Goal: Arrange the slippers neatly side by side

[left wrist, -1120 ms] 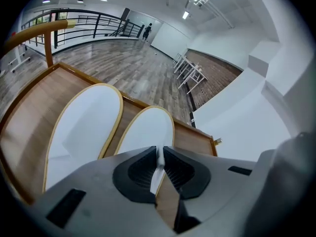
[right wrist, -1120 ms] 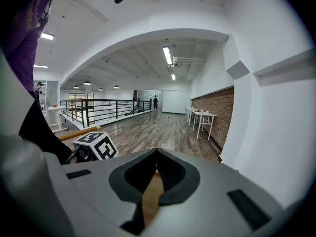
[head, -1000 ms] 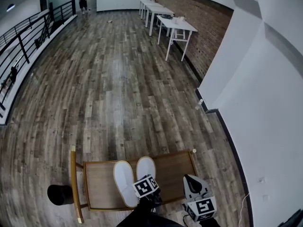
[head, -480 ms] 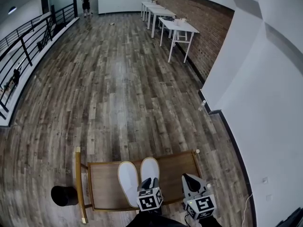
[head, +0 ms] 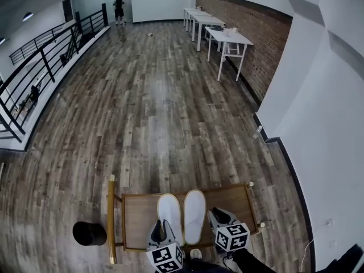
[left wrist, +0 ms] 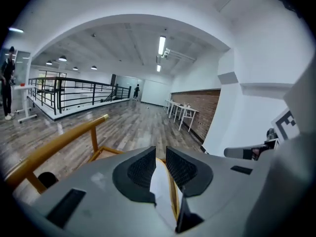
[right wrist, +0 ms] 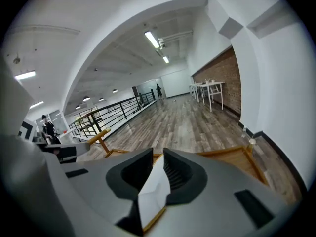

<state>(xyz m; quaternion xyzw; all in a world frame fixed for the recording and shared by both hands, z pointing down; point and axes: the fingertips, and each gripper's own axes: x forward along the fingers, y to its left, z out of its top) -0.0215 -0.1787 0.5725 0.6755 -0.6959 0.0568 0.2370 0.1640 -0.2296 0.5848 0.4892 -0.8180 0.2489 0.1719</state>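
Two white slippers lie side by side on a low wooden table (head: 224, 201), toes pointing away from me: the left slipper (head: 169, 212) and the right slipper (head: 194, 214). My left gripper (head: 157, 230) hovers at the left slipper's heel. Its jaws have just been opening and grip nothing. Through their gap in the left gripper view (left wrist: 160, 154), the white slipper (left wrist: 160, 194) shows below. My right gripper (head: 215, 214) sits just right of the right slipper. Its jaws have just been opening too, and in the right gripper view (right wrist: 158, 157) white slipper (right wrist: 154, 194) shows through the narrow gap, unpressed.
The table has a gold frame with a raised rail (head: 111, 220) on its left. A black round object (head: 89, 233) sits on the wood floor beside it. A white wall (head: 318, 124) runs along the right, white desks (head: 227, 38) stand far off, and a black railing (head: 45, 61) lines the left.
My left gripper has let go over the slippers' heels and pulled back to the left, jaws parted. The right gripper has come down closer beside the right slipper. The head view has shifted.
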